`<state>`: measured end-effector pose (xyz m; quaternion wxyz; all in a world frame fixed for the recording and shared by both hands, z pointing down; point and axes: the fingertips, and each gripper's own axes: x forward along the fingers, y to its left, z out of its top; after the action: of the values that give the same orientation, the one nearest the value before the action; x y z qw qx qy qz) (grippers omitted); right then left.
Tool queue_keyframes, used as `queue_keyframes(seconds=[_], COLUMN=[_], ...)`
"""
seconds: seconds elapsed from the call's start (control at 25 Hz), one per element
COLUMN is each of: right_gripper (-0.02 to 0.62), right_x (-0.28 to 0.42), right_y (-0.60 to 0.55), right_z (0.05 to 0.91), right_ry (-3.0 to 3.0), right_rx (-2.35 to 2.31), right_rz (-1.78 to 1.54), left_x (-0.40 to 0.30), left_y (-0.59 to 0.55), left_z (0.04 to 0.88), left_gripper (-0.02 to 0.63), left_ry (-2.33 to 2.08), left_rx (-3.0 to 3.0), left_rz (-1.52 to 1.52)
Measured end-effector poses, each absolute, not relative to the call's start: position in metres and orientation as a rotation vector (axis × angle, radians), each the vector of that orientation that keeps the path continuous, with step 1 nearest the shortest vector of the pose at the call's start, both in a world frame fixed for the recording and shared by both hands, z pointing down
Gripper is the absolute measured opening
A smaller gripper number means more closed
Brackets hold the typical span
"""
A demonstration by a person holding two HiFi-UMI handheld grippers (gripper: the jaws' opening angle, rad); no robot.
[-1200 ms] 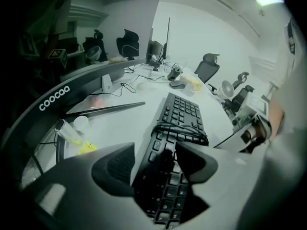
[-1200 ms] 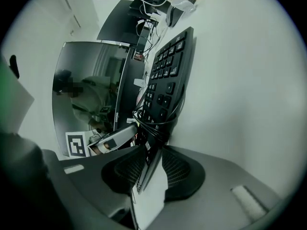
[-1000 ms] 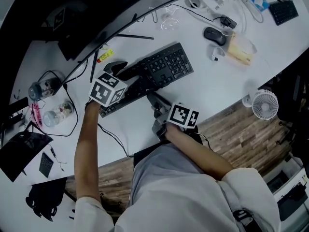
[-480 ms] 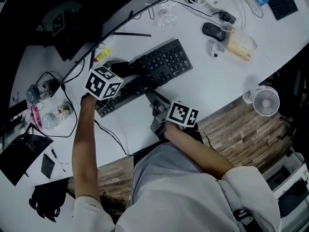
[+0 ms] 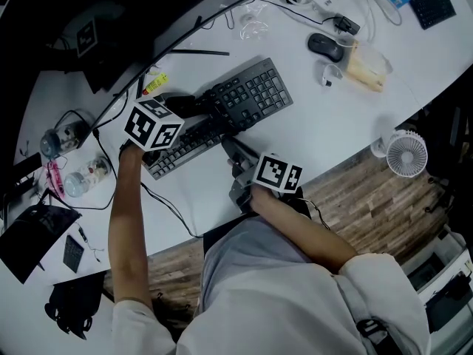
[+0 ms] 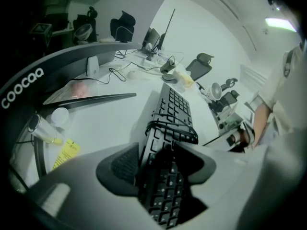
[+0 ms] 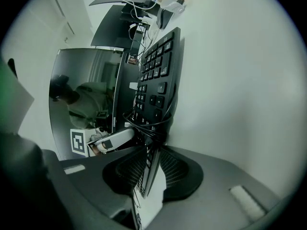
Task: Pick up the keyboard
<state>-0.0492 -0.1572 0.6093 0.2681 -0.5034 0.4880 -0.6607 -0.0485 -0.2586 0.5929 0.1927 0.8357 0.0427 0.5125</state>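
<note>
Left gripper (image 6: 158, 164) first: its jaws are clamped across one end of the flat black plastic keyboard (image 5: 247, 95), one pad on the key face and the other against its back. That end looks tipped up off the white desk (image 5: 332, 124). My right gripper (image 7: 153, 171) has just been closing. The board's thin near edge stands between its pads, but I see a sliver of desk beside one pad, so I judge it is not biting yet.

The keyboard lies slantwise in the middle of the desk, between the two grippers. A thin black cable (image 6: 172, 128) is wound round its middle.

As I judge it, the keyboard is light for its length and stiff enough not to sag. It is long, though, so a hold at one end alone would let it swing and twist. The smooth shell may slide in the pads, and keycaps give under pressure, so I'd rather pinch bare frame than keys. Two holds well apart, one at the end and one on the near edge, should keep it level. The wound cable could snag a jaw or slip loose, so I'd keep clear of it.
</note>
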Motion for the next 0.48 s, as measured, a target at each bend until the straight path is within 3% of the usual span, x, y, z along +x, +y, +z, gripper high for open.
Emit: queue_keyframes(seconds=[0.48], right_gripper=[0.089], right_x=[-0.05], right_y=[-0.158], right_z=[0.609], right_ry=[1.34], right_rx=[-1.354], right_rz=[-1.79], left_x=[-0.051], left_y=[-0.253], left_z=[0.576], left_gripper=[0.0], left_ry=[0.176], left_rx=[2.291], left_rz=[1.426])
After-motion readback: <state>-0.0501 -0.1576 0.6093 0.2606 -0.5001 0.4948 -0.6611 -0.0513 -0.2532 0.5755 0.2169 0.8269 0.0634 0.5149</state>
